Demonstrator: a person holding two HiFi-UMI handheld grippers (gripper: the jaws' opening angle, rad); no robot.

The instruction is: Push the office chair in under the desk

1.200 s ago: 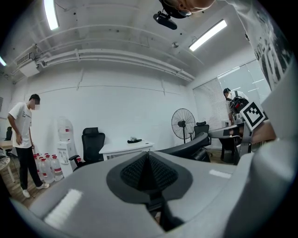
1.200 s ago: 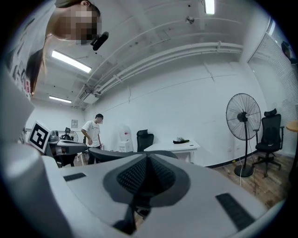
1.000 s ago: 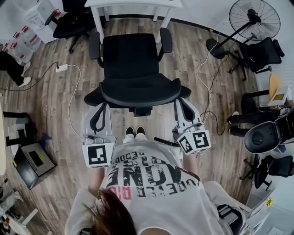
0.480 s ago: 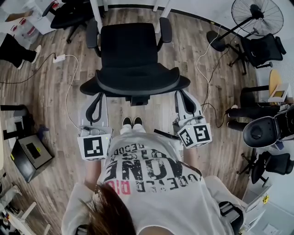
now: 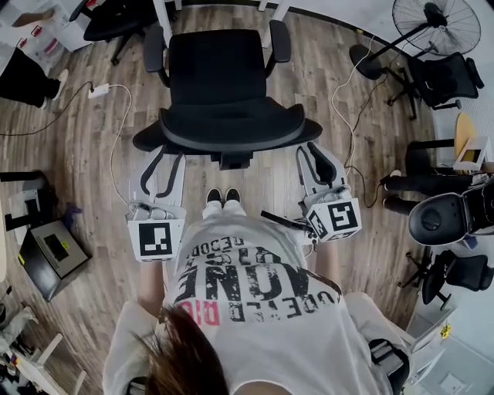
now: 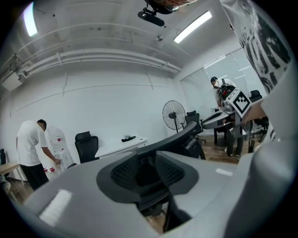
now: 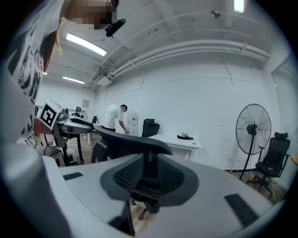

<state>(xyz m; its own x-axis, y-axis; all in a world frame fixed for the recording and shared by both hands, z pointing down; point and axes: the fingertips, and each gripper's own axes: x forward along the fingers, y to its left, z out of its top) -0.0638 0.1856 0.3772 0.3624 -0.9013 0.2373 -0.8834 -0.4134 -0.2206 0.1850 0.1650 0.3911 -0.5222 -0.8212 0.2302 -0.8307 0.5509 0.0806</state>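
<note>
**Position.** The office chair stands in front of the desk and faces it, with the seat front reaching between the desk's white legs. The backrest is on the side away from the desk. I judge the chair to be partly in, not fully.

**Grippers.** Both sit on the far side of the chair from the desk, behind the backrest's outer corners.
- The left gripper has just been opening its jaws. They now stand clearly apart with nothing between the pads, and the backrest edge shows only beyond them.
- The right gripper has also just begun opening. Its jaws are narrowly parted, released, and hold nothing.
- I cannot tell from above whether either tip touches the backrest.

**Handling, my assessment.**
- A chair of this type is bulky and fairly heavy but should roll on the plank floor. It wants a push rather than a lift.
- The seat may swivel, so one-sided force would turn it off line from the desk. Both sides need equal pressure.
- The backrest rim looks stiff, and the middle panel is likely to yield. The best contact is on the rigid top edge near each corner, either pressed or clamped.
- The armrests must clear the desk's legs.
</note>
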